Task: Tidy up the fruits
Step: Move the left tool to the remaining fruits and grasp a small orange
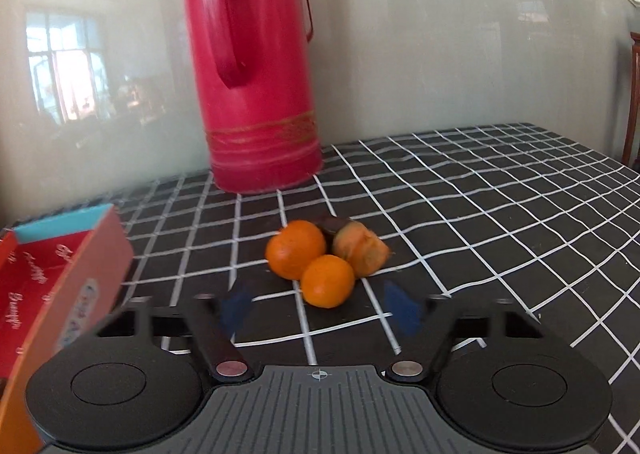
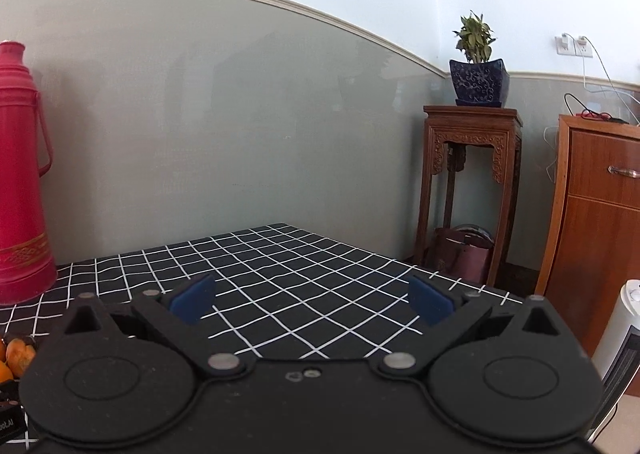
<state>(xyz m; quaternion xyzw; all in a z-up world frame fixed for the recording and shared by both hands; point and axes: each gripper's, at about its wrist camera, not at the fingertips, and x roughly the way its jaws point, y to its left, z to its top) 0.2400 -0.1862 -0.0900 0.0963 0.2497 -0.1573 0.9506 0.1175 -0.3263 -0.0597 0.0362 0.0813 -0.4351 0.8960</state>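
Little looked done: 3 fruits (image 1: 320, 260) sat bunched on the checked table (image 1: 500, 190), the red box (image 1: 60, 282) at 9 o'clock. The left gripper (image 1: 320, 304) faced them, fingers apart, empty. The right gripper (image 2: 312, 304) gaped over bare cloth.

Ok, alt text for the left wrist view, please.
Open left tongs point at a small pile of fruit on a black checked tablecloth: two oranges and a duller orange fruit, with something dark behind them. The pads sit short of the nearest orange. A red flask stands behind, and a red box lies at left.
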